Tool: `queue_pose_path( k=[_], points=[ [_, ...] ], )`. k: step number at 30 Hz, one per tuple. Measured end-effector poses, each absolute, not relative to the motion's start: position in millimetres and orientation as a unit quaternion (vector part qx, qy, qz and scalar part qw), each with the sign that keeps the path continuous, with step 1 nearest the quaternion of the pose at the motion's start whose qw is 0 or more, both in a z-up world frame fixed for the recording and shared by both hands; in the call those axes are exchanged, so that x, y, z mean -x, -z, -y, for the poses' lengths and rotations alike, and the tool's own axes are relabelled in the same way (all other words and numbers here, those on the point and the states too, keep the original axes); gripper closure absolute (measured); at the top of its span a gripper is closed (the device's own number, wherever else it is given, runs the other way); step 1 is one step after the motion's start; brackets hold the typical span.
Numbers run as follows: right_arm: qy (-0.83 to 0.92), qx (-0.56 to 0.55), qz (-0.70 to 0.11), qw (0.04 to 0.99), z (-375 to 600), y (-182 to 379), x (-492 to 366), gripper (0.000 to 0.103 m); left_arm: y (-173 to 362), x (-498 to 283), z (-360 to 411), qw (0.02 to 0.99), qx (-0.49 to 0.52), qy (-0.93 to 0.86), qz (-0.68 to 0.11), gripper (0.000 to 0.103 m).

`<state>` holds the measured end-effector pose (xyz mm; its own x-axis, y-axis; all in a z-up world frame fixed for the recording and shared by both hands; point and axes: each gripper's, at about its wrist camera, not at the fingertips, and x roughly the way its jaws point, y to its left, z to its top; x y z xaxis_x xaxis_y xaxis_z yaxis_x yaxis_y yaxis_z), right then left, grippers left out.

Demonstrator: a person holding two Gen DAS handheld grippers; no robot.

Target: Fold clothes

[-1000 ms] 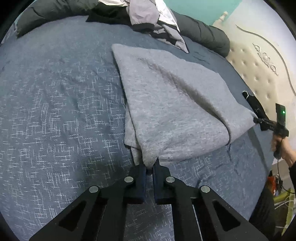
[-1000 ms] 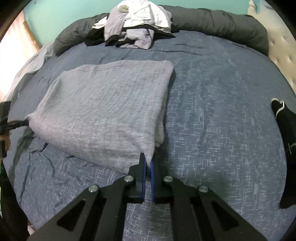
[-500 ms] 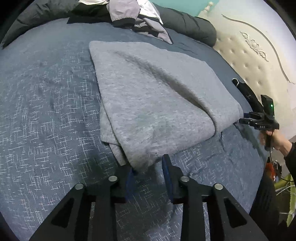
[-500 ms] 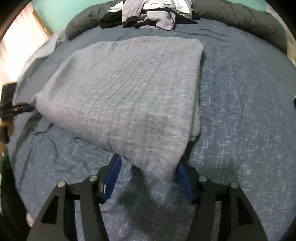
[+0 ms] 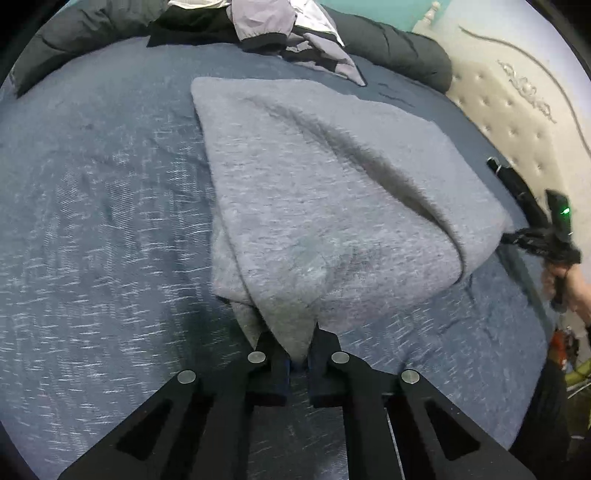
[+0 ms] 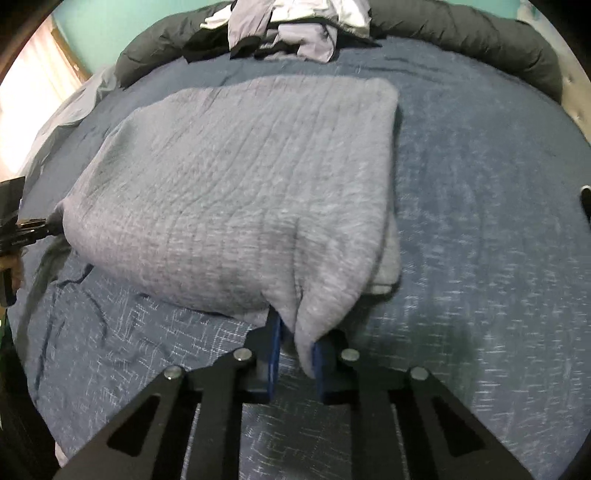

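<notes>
- Two grippers each have a corner of the same grey cloth [image 5: 332, 206], which lies folded on the blue bed [image 5: 92, 221].
- Left gripper [image 5: 300, 363]: its fingers are close together with a corner of the cloth pinched between them. The rest of the cloth spreads out in front of it and off to its right.
- Right gripper [image 6: 295, 363]: its blue pads [image 6: 274, 354] sit a bit apart, and a corner of the cloth hangs down between them. I cannot tell if they squeeze it tight or just sit around it.
- From the left gripper's camera, the right gripper [image 5: 532, 236] shows far off to the right, at the other near corner of the cloth, with a hand [image 5: 565, 284] holding it.
- A long deep crease runs across the top layer of the cloth.
- Far ahead of both grippers, past the cloth, lies a pile of clothes [image 6: 295, 33] against a dark rolled quilt [image 6: 461, 33].
- A padded cream headboard [image 5: 517, 122] stands to the right of the left gripper.
</notes>
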<state>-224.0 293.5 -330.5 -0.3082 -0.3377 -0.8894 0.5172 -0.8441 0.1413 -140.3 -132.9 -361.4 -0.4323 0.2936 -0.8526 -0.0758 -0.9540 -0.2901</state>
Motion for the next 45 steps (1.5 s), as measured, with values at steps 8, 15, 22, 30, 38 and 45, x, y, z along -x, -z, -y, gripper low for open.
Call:
queue_pose_path(
  k=[8,15,22,30,38,45],
  points=[
    [0.835,-0.491,-0.072,0.239,-311,303,219,0.090,347,141,140,0.099,0.516,-0.844,0.106,0.097],
    [0.845,-0.473,-0.065,0.240,-306,285,225,0.092,338,134,146,0.094,0.514,-0.847,0.098,0.098],
    [0.853,-0.474,-0.053,0.212,-320,281,236,0.101,338,124,155,0.089,0.515,-0.848,0.089,0.098],
    [0.836,-0.496,-0.026,0.233,-317,303,232,0.099,340,143,128,0.111,0.521,-0.842,0.083,0.097],
    [0.813,-0.520,-0.058,0.254,-312,330,218,0.051,351,135,142,0.125,0.534,-0.832,0.084,0.091],
    [0.806,-0.510,-0.155,0.257,-277,341,217,0.051,359,137,132,0.134,0.545,-0.826,0.058,0.079]
  ],
)
